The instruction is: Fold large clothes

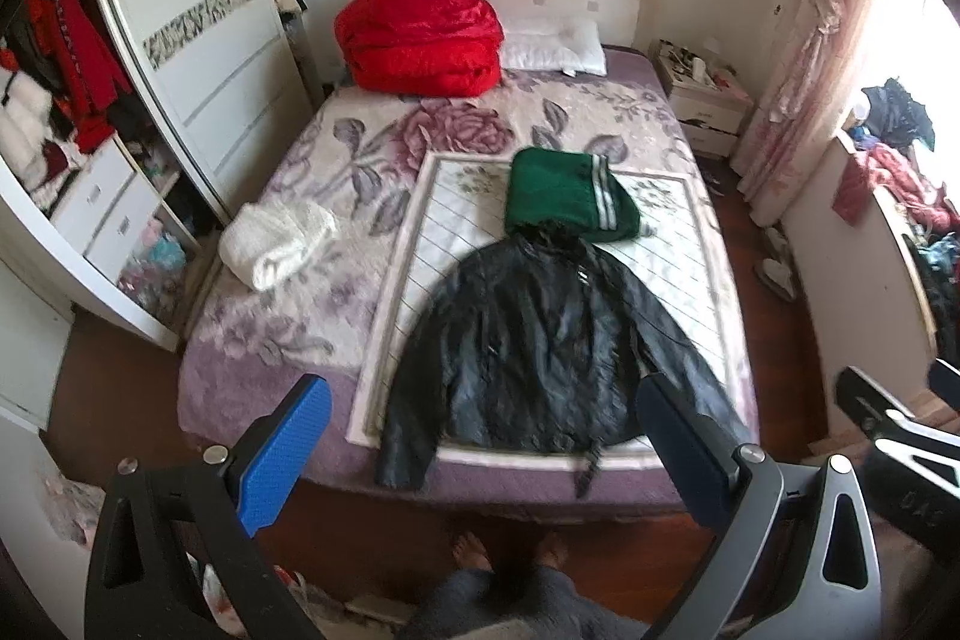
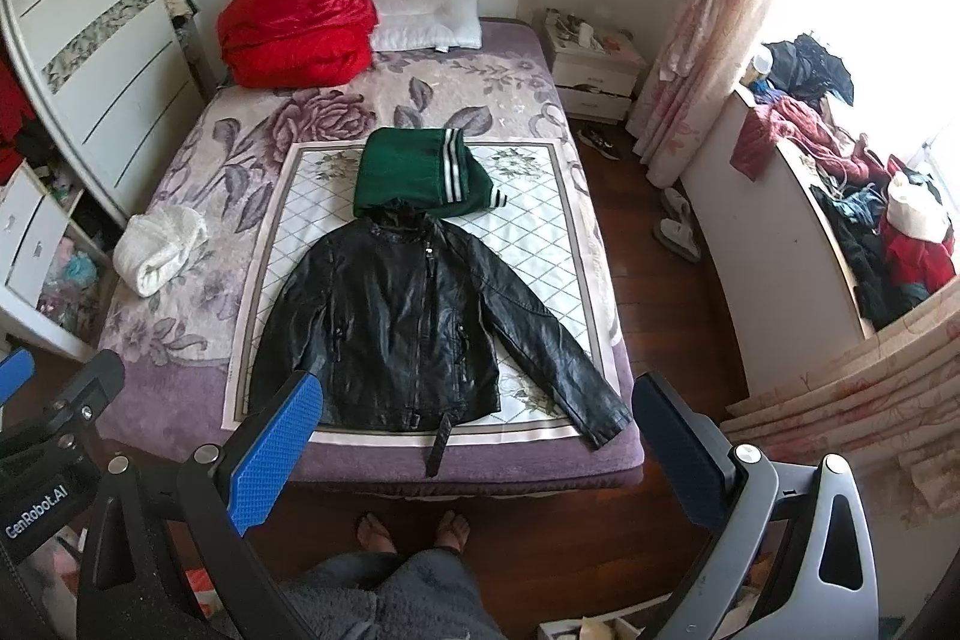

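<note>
A black leather jacket (image 1: 540, 340) (image 2: 414, 322) lies spread flat, front up, sleeves out, on a white diamond-pattern mat (image 2: 540, 244) at the foot of the bed. A belt strap hangs over the mat's near edge. Behind its collar sits a folded green garment (image 1: 564, 196) (image 2: 420, 175) with white stripes. My left gripper (image 1: 486, 448) is open, held above the floor short of the bed's foot, nothing between its blue pads. My right gripper (image 2: 480, 442) is open too, level with the jacket's hem and apart from it. Each gripper shows at the edge of the other's view.
A folded white knit (image 1: 276, 244) (image 2: 159, 244) lies on the bed's left side. A red quilt (image 2: 297, 25) and white pillow (image 2: 429, 19) sit at the headboard. Wardrobe on the left, nightstand (image 2: 594, 64) and a cluttered ledge on the right. A person's bare feet (image 2: 414, 529) stand on the wood floor.
</note>
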The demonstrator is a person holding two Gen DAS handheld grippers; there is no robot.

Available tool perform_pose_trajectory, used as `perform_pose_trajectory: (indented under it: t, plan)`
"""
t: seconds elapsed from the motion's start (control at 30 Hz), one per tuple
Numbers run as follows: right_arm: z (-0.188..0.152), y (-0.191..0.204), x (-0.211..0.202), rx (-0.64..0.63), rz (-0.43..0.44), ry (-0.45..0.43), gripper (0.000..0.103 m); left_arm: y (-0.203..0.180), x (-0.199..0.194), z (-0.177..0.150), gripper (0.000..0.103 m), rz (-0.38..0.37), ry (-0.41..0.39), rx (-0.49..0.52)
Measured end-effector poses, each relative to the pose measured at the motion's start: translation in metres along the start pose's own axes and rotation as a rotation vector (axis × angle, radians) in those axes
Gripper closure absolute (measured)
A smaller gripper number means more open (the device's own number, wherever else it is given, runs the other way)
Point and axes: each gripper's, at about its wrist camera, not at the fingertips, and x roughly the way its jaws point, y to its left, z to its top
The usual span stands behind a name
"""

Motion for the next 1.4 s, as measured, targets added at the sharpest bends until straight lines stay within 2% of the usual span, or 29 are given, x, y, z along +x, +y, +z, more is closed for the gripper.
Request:
perform_pose_trajectory:
  t: [0.07, 0.17, 0.33, 0.4, 0.5, 0.6, 0.77, 0.87, 0.97, 1.03, 1.07, 1.1, 1.13, 1.17, 1.2, 1.27, 1.33, 1.37, 1.4]
  plan:
    - [0.003, 0.001, 0.012, 0.018, -0.019, -0.007, 0.000, 0.003, 0.028, 0.002, 0.000, 0.020, -0.022, 0.010]
    - [0.006, -0.004, 0.055, 0.062, -0.046, -0.001, 0.000, 0.000, 0.082, 0.011, 0.000, 0.088, -0.070, 0.040]
    - [-0.006, -0.043, 0.178, 0.255, -0.069, 0.131, 0.000, -0.016, 0.187, 0.003, 0.000, 0.150, -0.001, 0.063]
    - [-0.018, -0.062, 0.221, 0.333, -0.052, 0.188, 0.005, -0.026, 0.224, -0.004, 0.000, 0.174, 0.019, 0.062]
    - [-0.049, -0.096, 0.294, 0.463, -0.041, 0.286, 0.020, -0.046, 0.283, -0.015, 0.000, 0.211, 0.063, 0.057]
    - [-0.092, -0.140, 0.375, 0.631, 0.027, 0.366, 0.020, -0.068, 0.342, -0.026, 0.000, 0.232, 0.129, 0.051]
    - [-0.162, -0.201, 0.498, 0.896, 0.120, 0.412, 0.020, -0.098, 0.429, -0.047, 0.000, 0.244, 0.250, 0.029]
    - [-0.224, -0.239, 0.576, 1.150, 0.185, 0.432, 0.020, -0.118, 0.477, -0.069, 0.000, 0.254, 0.318, 0.030]
    - [-0.269, -0.255, 0.625, 1.365, 0.221, 0.429, 0.020, -0.133, 0.506, -0.084, 0.000, 0.255, 0.360, 0.050]
    - [-0.296, -0.264, 0.654, 1.479, 0.229, 0.385, 0.020, -0.146, 0.529, -0.094, 0.000, 0.248, 0.388, 0.068]
    - [-0.301, -0.266, 0.661, 1.514, 0.235, 0.353, 0.027, -0.151, 0.537, -0.098, 0.000, 0.243, 0.391, 0.075]
    - [-0.307, -0.271, 0.669, 1.555, 0.228, 0.311, 0.044, -0.156, 0.544, -0.101, 0.000, 0.239, 0.392, 0.082]
    - [-0.309, -0.273, 0.670, 1.573, 0.207, 0.288, 0.054, -0.161, 0.551, -0.105, 0.000, 0.231, 0.398, 0.092]
    - [-0.311, -0.276, 0.668, 1.595, 0.182, 0.250, 0.074, -0.165, 0.556, -0.107, 0.000, 0.225, 0.400, 0.101]
    - [-0.310, -0.280, 0.665, 1.608, 0.149, 0.207, 0.088, -0.170, 0.561, -0.110, 0.000, 0.220, 0.403, 0.109]
    - [-0.303, -0.284, 0.656, 1.604, 0.141, 0.136, 0.088, -0.179, 0.571, -0.114, 0.000, 0.201, 0.402, 0.115]
    - [-0.295, -0.288, 0.666, 1.561, 0.182, 0.103, 0.087, -0.184, 0.579, -0.117, 0.000, 0.194, 0.407, 0.122]
    - [-0.294, -0.290, 0.676, 1.547, 0.180, 0.113, 0.083, -0.186, 0.583, -0.119, 0.000, 0.189, 0.408, 0.121]
    - [-0.295, -0.290, 0.685, 1.551, 0.198, 0.117, 0.072, -0.187, 0.586, -0.121, 0.000, 0.186, 0.412, 0.119]
